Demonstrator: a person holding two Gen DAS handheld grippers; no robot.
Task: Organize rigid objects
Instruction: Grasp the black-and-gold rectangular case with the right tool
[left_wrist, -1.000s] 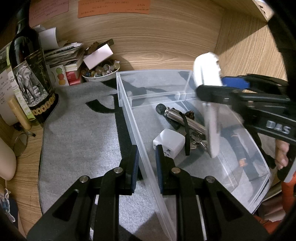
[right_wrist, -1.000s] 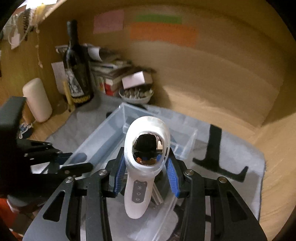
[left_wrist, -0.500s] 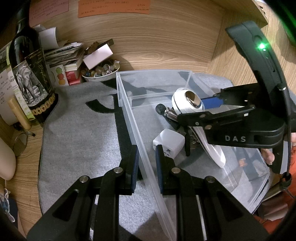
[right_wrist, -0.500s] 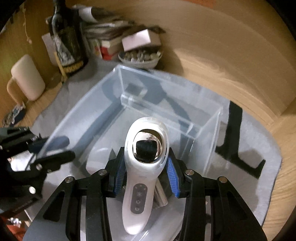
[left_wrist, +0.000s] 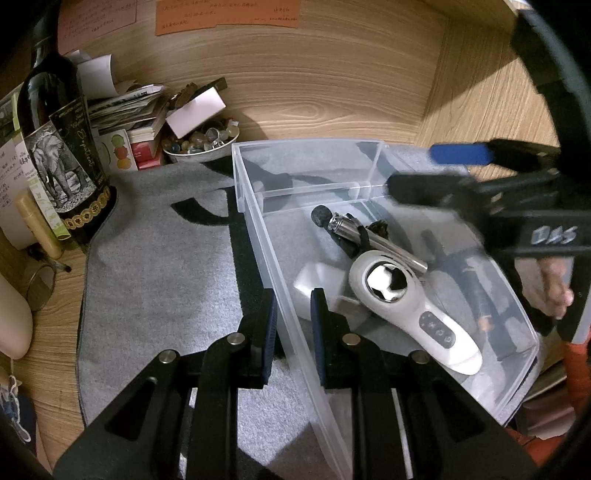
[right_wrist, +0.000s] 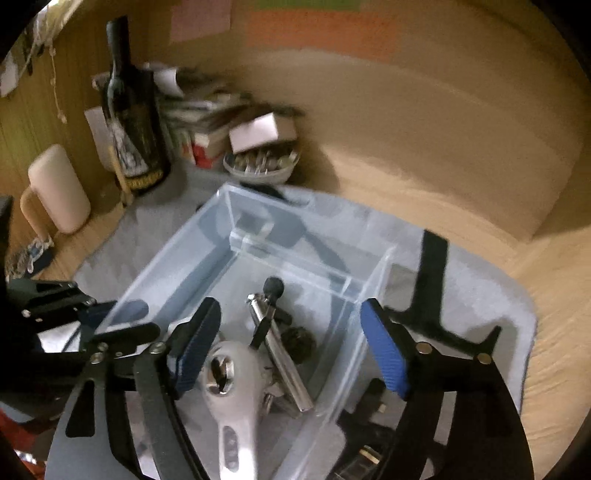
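A clear plastic bin sits on a grey mat. My left gripper is shut on its near side wall. Inside lies a white handheld device with a chrome face, on top of a white charger block, a metal cylinder tool and keys. In the right wrist view the white device lies in the bin below my right gripper, which is open and empty above the bin. The right gripper also shows in the left wrist view.
A dark wine bottle, stacked papers and boxes and a bowl of small items stand at the back left against the wooden wall. A cream cylinder stands at the left. Black objects lie right of the bin.
My right gripper opened and let go of the white device, which now lies in the bin. The gripper lifted back. The left gripper kept its hold on the bin wall.
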